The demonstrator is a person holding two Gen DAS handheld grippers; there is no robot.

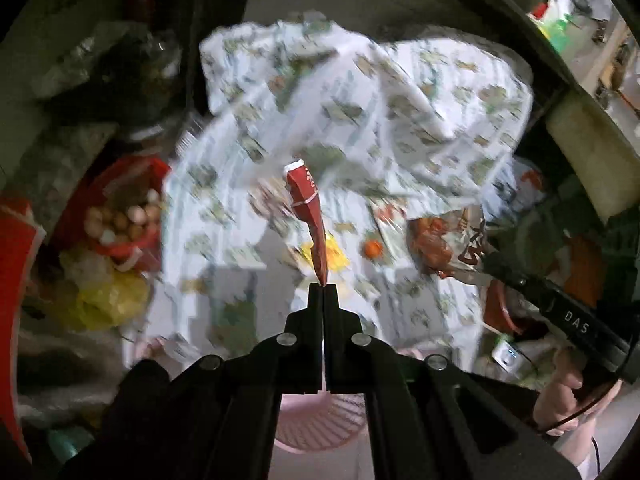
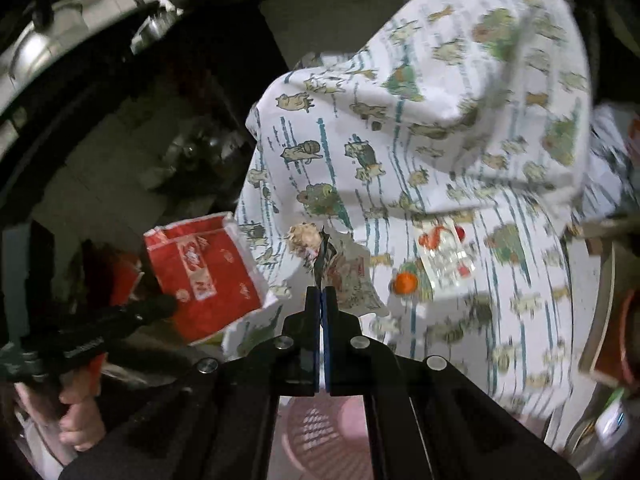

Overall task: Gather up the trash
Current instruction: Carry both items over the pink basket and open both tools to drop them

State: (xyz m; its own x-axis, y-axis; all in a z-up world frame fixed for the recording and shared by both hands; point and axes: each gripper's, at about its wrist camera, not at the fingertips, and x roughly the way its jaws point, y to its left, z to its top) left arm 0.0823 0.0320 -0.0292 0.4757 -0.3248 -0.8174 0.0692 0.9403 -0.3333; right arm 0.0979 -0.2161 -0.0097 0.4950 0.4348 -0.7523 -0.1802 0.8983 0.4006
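My left gripper is shut on the bottom tip of a red wrapper with white trim, which hangs above an animal-print cloth. In the right wrist view the same red wrapper sits at the left gripper's tips. My right gripper is shut on a crumpled printed foil wrapper. The left wrist view shows that brown wrapper at the right gripper's tip. A pink basket lies under both grippers.
On the cloth lie a small orange cap, a clear plastic wrapper and a yellow scrap. A red bag of eggs and a yellow plastic bag are at the left. A hand holds the right gripper.
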